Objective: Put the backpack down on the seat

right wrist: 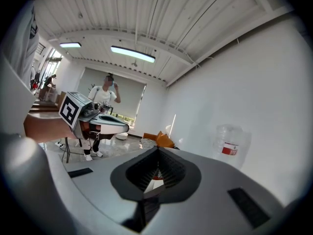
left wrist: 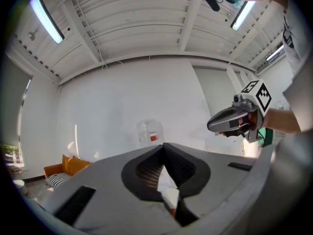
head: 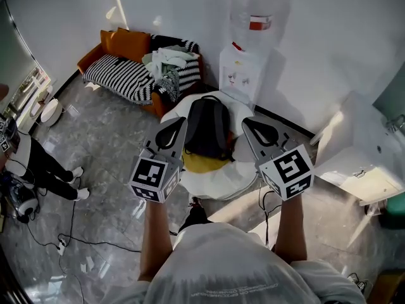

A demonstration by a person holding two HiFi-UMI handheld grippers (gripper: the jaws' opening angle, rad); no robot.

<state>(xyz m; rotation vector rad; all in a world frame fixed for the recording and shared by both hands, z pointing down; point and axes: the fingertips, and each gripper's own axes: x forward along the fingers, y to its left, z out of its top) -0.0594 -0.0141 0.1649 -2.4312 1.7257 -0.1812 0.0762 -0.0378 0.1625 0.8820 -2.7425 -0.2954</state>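
The backpack [head: 206, 126] is lying on the round white seat [head: 218, 181], between my tongs. I'm judging it soft, floppy and fairly light, best taken by a strap. Left tongs [head: 176, 126] and right tongs [head: 253, 126] are both closed, holding nothing.

Left tool [head: 180, 124] and right tool [head: 248, 124] closed, held side by side

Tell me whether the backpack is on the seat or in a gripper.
On the seat: the backpack lies there, and the left gripper and right gripper are shut on nothing.
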